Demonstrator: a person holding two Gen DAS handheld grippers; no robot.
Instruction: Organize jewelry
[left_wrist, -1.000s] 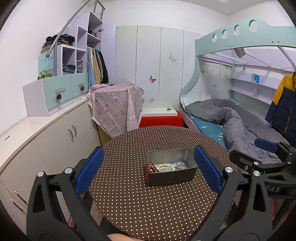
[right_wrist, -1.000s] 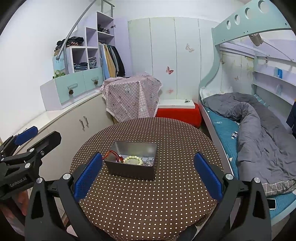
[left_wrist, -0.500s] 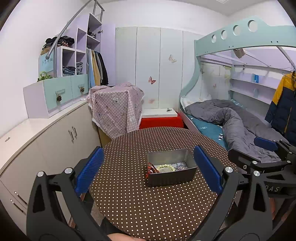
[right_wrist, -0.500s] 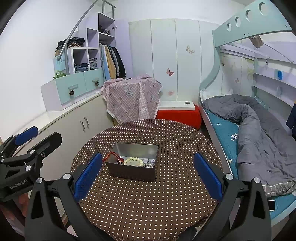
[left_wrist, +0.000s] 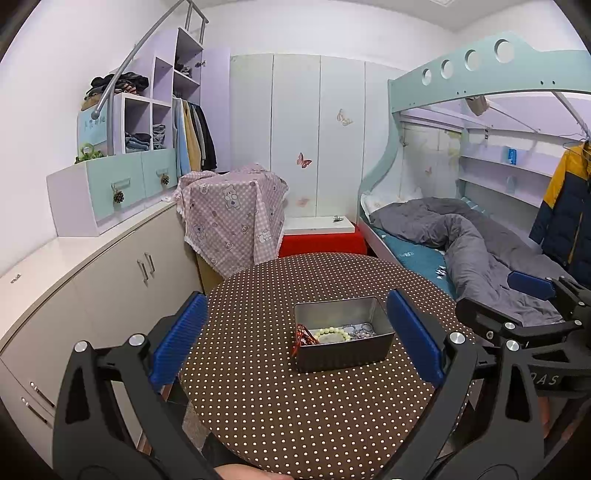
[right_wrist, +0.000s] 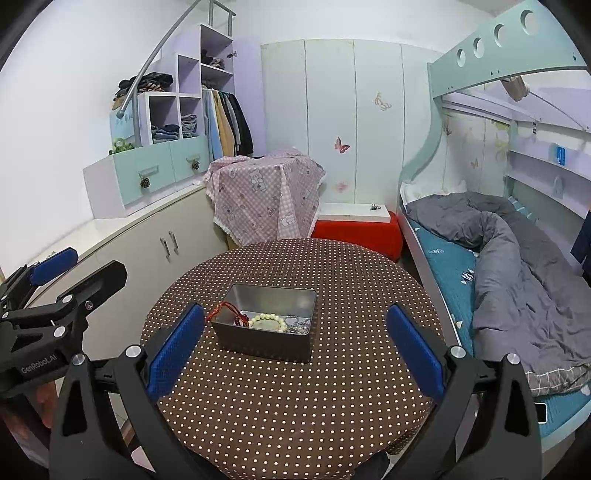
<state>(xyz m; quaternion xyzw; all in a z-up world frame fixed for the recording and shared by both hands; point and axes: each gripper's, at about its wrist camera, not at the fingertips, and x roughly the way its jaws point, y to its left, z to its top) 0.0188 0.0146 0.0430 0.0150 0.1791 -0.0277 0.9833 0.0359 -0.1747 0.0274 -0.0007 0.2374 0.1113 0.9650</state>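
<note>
Both the left gripper (left_wrist: 295, 339) and right gripper (right_wrist: 295, 343) gape wide and empty. Mid-frame on the dotted counter (right_wrist: 332, 406) sits the metal tin (right_wrist: 267, 326) holding the jewelry. The pale bead bracelet (right_wrist: 267, 321) looks light, smooth and slippery; pinch across its strand.

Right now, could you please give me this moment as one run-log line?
left gripper: open, empty | right gripper: open, empty | metal tin: on polka-dot table, holds bead bracelet, red cord over rim
</note>
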